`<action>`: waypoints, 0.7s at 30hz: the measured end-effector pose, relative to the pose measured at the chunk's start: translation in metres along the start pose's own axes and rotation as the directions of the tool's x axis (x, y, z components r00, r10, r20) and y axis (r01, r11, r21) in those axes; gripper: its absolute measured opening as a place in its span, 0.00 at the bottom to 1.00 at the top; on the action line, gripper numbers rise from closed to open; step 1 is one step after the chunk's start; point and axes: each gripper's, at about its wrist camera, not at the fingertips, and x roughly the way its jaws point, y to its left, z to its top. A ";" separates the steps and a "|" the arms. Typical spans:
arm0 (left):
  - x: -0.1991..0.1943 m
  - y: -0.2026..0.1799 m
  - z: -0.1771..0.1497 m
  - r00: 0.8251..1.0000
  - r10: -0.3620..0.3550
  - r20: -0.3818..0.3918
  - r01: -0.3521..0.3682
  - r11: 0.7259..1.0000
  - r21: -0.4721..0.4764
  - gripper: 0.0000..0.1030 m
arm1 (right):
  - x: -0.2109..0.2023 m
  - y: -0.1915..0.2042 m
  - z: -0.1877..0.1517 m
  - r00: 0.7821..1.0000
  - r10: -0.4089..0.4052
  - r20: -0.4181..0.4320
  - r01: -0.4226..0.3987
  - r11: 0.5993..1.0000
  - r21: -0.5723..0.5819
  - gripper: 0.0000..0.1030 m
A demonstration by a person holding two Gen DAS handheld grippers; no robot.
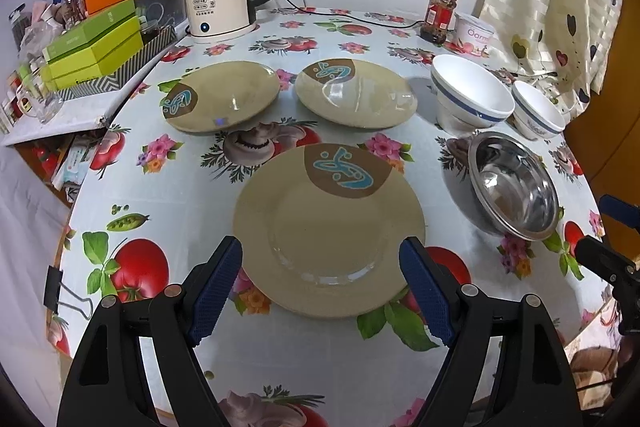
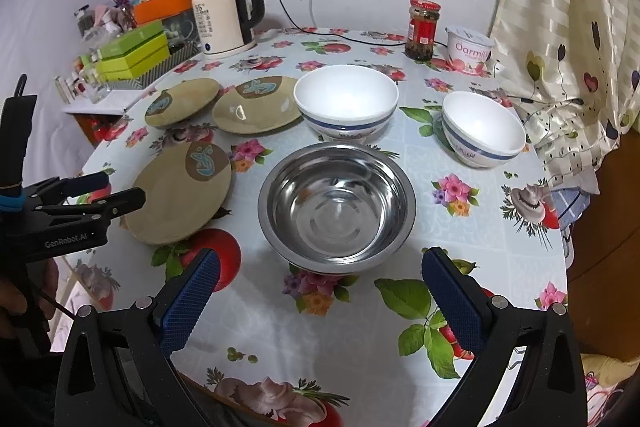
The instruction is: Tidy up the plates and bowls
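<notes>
- Six dishes lay unstacked; I judged sorting hadn't begun.
- My left gripper point(image 1: 320, 287) gaped, released, before the near olive-tan round plate point(image 1: 320, 227).
- My right gripper point(image 2: 320, 301) gaped, empty, before the stainless-steel bowl point(image 2: 336, 203); next, I'd close on a rim.

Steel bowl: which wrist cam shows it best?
Right wrist view. The steel bowl sits centred ahead of the open right gripper, with its whole rim and inside visible. In the left wrist view the same bowl lies off to the right, foreshortened and warped by the fisheye; that camera faces the nearest plate.
</notes>
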 end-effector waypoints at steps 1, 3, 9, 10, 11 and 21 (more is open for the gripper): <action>0.001 0.000 0.000 1.000 -0.003 -0.006 0.003 1.000 -0.001 0.79 | 0.001 0.000 0.000 1.000 0.001 -0.002 -0.001 1.000 0.002 0.99; 0.000 0.001 0.000 1.000 -0.016 -0.009 0.016 1.000 -0.002 0.79 | 0.003 0.001 0.000 1.000 0.007 -0.017 -0.007 1.000 0.001 0.99; -0.004 0.004 0.000 1.000 -0.020 0.010 0.020 1.000 -0.015 0.79 | 0.001 0.001 0.005 1.000 -0.010 -0.014 0.010 1.000 -0.009 0.99; -0.003 0.004 0.001 1.000 -0.017 0.011 0.017 1.000 -0.013 0.79 | 0.001 0.002 0.006 1.000 -0.007 -0.011 0.007 1.000 -0.012 0.99; -0.002 0.004 0.002 1.000 -0.011 0.008 0.011 1.000 -0.011 0.79 | 0.002 0.003 0.006 1.000 -0.002 -0.010 0.002 1.000 -0.014 0.99; 0.004 0.013 0.013 0.999 -0.043 -0.007 0.043 0.999 -0.026 0.79 | 0.007 0.013 0.019 1.000 0.019 -0.021 -0.020 0.998 -0.055 0.99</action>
